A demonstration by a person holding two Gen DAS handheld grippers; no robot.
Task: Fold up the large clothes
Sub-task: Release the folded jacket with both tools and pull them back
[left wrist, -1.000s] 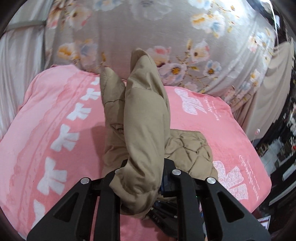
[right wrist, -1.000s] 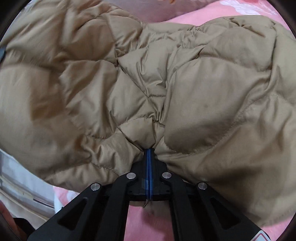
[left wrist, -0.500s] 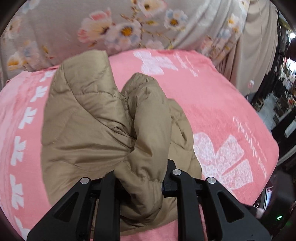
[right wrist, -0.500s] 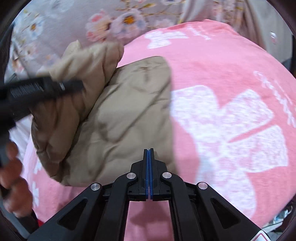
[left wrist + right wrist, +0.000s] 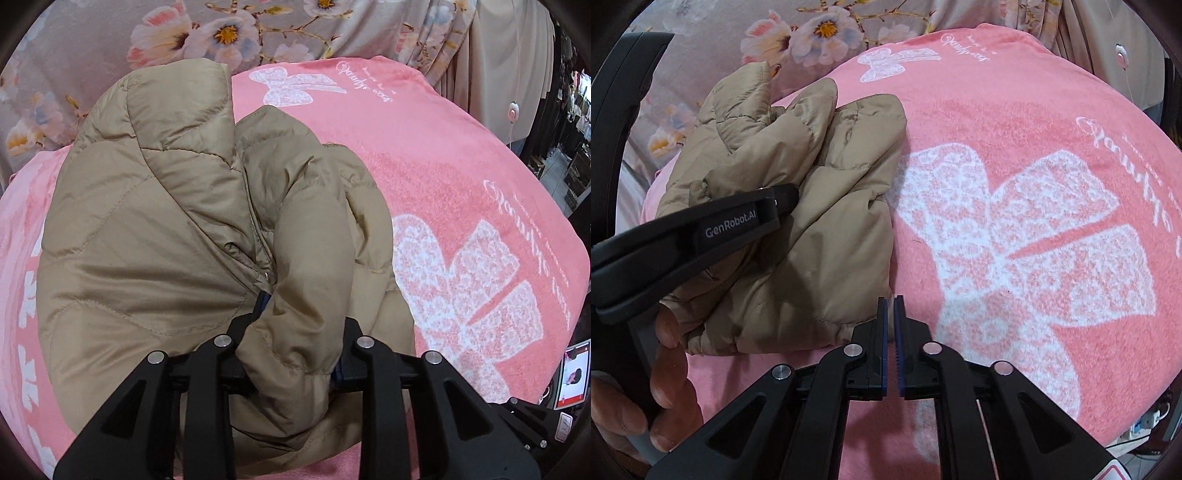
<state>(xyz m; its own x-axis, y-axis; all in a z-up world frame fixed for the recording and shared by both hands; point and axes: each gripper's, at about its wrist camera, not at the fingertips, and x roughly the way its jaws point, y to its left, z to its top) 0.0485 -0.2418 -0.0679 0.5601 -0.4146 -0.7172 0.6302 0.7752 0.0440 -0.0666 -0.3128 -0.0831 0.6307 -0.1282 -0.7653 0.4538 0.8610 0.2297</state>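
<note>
— Standing on the left-hand side, what do you get that I don't?

— The left gripper (image 5: 295, 332) close up: its two black fingers are clamped on a thick roll of the tan puffer jacket (image 5: 155, 229), the padding bulging out between them. A small metal snap (image 5: 266, 274) shows in the crease just above the grip. From your side?

— From the right I see that same gripper from outside, a long black bar lettered "GenRobot.AI" lying across the jacket (image 5: 798, 236), with the person's left hand (image 5: 646, 391) wrapped round its handle at the lower left. The right gripper (image 5: 891, 306) holds nothing; its blue-padded fingers stand a narrow slit apart, just beside the jacket's near hem, over bare blanket.

— And the jacket itself?

— Bundled into a puffy heap on the left part of the pink blanket (image 5: 1015, 122), sleeve or collar ends poking up toward the back. Not flat, not squared.

— Fabric?

— Smooth, faintly shiny shell, quilted in soft diamond panels with visible stitch lines, creased where it's squeezed. The blanket is fleecy, patterned with big white lacy bows (image 5: 1027, 236) and cursive lettering I can't read. Behind it hangs a grey floral cloth (image 5: 110, 55) with pink and white blossoms.
</note>
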